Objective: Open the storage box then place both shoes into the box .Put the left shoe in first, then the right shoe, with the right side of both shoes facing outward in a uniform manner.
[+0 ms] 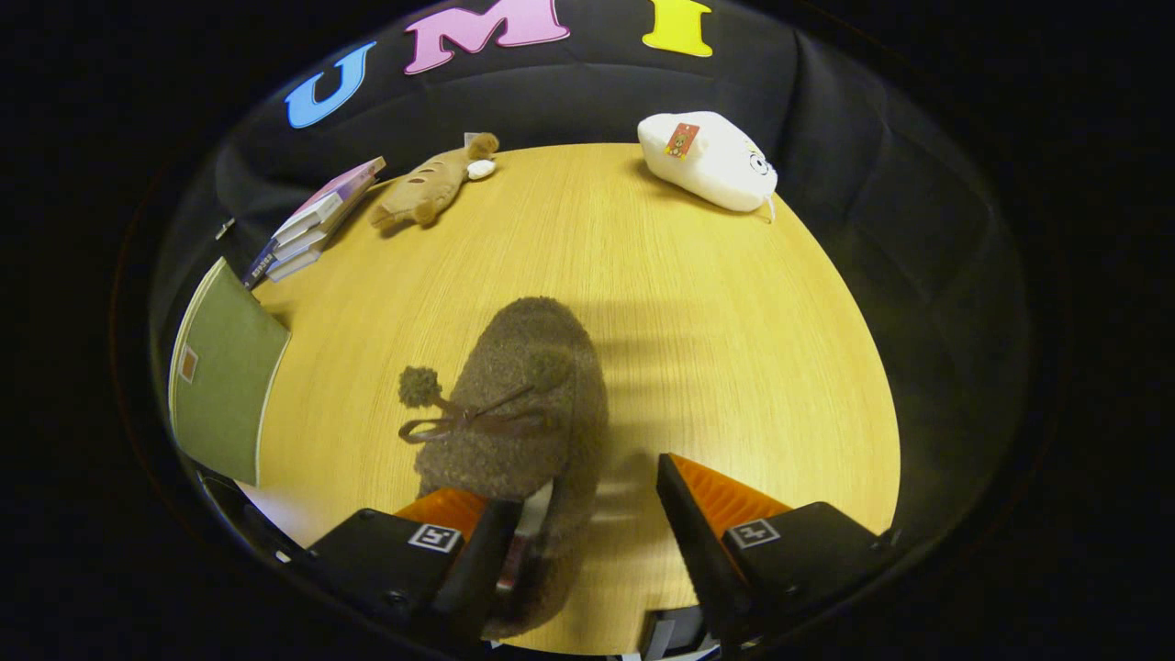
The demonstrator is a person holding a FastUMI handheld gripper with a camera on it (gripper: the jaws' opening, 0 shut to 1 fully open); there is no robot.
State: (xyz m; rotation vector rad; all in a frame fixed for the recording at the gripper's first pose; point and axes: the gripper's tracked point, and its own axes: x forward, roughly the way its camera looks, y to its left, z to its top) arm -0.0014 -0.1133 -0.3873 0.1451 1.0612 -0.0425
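Observation:
A fuzzy brown shoe [528,395] with a bow and pompom lies on the wooden table [734,349], toe pointing away from me. My gripper [587,487] is open over its heel end. One finger [486,551] sits at the shoe's opening, next to its pale lining. The other finger [698,523] stands off the shoe's right side above bare table. The shoe's right wall lies between the two fingers and neither presses on it. A green box face [220,376] with a small orange tag stands at the table's left edge, left of the shoe.
A stack of books [317,220] lies beyond the green box. At the far edge rests a tan plush toy [431,188], and a white plush [707,161] sits far right. Bare wood stretches right of the shoe.

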